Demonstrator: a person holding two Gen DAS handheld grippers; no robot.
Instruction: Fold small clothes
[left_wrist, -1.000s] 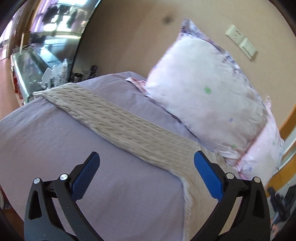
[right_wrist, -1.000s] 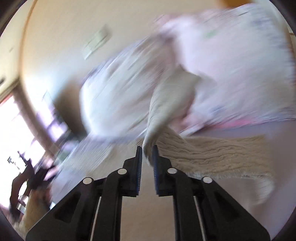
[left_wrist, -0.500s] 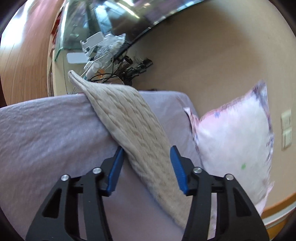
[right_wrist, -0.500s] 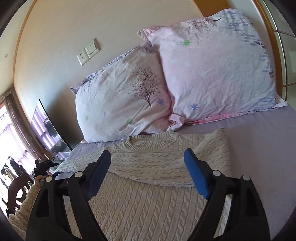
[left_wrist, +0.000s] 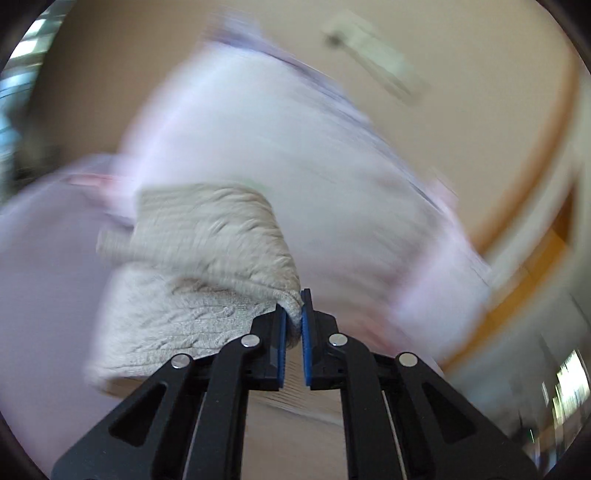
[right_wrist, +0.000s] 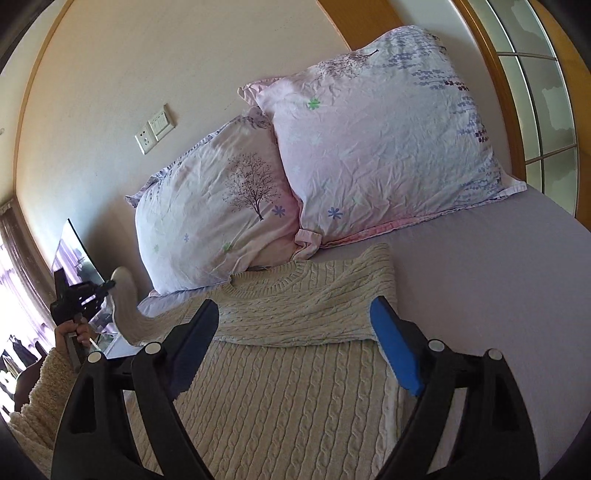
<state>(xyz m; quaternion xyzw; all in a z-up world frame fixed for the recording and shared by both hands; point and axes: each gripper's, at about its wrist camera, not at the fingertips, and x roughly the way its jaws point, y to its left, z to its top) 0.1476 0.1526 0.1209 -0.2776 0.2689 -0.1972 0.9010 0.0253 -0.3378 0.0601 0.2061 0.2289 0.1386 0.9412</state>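
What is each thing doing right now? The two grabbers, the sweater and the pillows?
left gripper: shut, pinching the sweater's sleeve end.
right gripper: open, empty, above the sweater.
sweater: lying flat on the bed, one sleeve folded across the chest, the other lifted.
lifted sleeve: held up in the air off the bed's side.
two pillows: leaning against the wall, overlapping.
bed sheet: smooth.

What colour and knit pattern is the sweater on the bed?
Cream sweater with a cable-knit pattern, clearest in the right wrist view.
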